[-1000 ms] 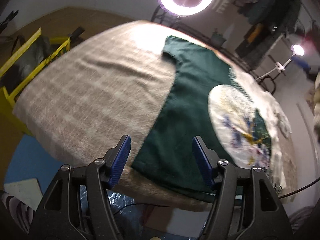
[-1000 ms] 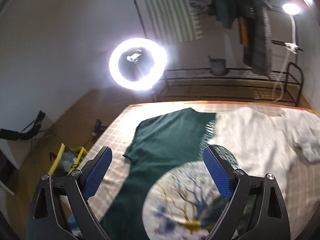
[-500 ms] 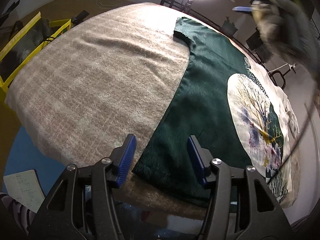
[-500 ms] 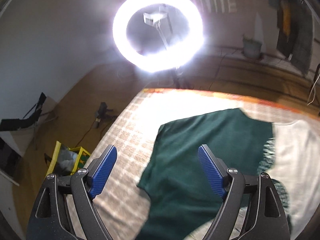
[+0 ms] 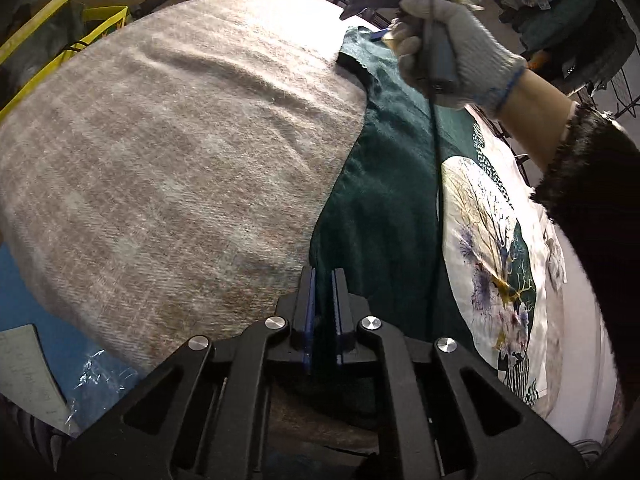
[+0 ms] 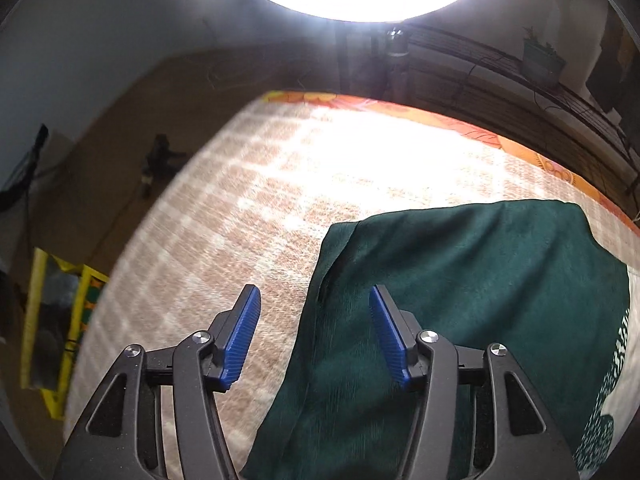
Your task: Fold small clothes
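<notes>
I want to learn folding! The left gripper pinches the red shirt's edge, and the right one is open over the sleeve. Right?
Almost. The shirt is dark green, not red, as the left wrist view shows. The left gripper does pinch its edge, and the right gripper is open over the sleeve.

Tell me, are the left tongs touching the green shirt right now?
Touching. The left wrist view shows the left tongs closed on the near side edge of the green shirt, with dark green cloth pinched between the blue pads.
</notes>
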Demonstrator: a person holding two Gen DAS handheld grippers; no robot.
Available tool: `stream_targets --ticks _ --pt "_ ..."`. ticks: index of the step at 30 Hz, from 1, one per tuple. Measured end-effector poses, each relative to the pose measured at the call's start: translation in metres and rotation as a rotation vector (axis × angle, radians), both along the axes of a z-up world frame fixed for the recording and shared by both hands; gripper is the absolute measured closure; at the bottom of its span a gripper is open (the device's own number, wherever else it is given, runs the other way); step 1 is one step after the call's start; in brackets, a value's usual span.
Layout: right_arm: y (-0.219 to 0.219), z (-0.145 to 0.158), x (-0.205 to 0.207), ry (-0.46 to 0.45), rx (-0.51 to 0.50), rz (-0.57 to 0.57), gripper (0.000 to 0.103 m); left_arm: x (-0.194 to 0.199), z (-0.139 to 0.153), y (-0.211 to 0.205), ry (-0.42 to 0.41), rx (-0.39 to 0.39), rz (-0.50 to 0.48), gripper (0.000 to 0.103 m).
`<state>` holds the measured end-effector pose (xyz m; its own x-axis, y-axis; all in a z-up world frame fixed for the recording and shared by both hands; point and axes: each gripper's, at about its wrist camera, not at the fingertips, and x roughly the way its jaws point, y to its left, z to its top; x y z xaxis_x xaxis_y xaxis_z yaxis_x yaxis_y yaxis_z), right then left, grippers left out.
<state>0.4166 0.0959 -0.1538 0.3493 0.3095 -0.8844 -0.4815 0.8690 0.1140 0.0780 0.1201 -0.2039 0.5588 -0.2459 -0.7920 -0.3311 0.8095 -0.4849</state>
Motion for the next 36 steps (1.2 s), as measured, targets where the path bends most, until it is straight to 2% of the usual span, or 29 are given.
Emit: stream_targets --ticks 2,4,6,7,8,9,10,11,15,20,28,31,36 --pt "0.004 -0.009 0.003 0.017 -0.026 0.017 0.06 0.001 0.001 -0.001 -0.002 0.003 -0.003 0.099" --pt "0.005 -0.016 0.004 0.023 -0.059 0.035 0.061 -0.001 0.001 -0.001 -0.003 -0.004 -0.001 0.1" --pt "0.01 -0.015 0.0 -0.016 -0.096 0.069 0.061 -0.001 0.001 -0.002 -0.005 -0.006 -0.001 0.101" --pt "0.013 -0.016 -0.001 -0.031 -0.121 0.085 0.065 -0.001 0.001 -0.003 -0.005 -0.007 -0.003 0.102" --pt "0.015 -0.016 -0.002 -0.052 -0.149 0.095 0.077 -0.001 0.002 -0.004 -0.006 -0.008 -0.005 0.102" --pt "0.02 -0.018 -0.004 -0.076 -0.178 0.103 0.083 -0.001 0.002 -0.004 -0.007 -0.008 -0.007 0.102" --pt "0.02 -0.017 -0.005 -0.09 -0.19 0.113 0.096 -0.001 0.002 -0.005 -0.01 -0.007 -0.01 0.102" --pt "0.019 -0.016 -0.005 -0.096 -0.197 0.115 0.099 -0.001 0.004 -0.007 -0.013 -0.004 -0.014 0.103" --pt "0.007 -0.01 -0.002 -0.078 -0.154 0.095 0.101 -0.003 0.011 -0.015 -0.036 0.016 -0.035 0.103" --pt "-0.024 0.011 0.005 -0.069 -0.044 0.043 0.101 -0.004 0.022 -0.028 -0.063 0.043 -0.057 0.103" --pt "-0.112 0.053 0.017 -0.086 0.196 -0.039 0.101 -0.009 0.048 -0.068 -0.136 0.144 -0.132 0.103" --pt "-0.147 0.061 0.018 -0.103 0.231 -0.064 0.101 -0.008 0.051 -0.089 -0.141 0.143 -0.183 0.103" --pt "-0.203 0.059 0.025 -0.105 0.247 -0.131 0.101 -0.005 0.055 -0.124 -0.148 0.131 -0.27 0.103"
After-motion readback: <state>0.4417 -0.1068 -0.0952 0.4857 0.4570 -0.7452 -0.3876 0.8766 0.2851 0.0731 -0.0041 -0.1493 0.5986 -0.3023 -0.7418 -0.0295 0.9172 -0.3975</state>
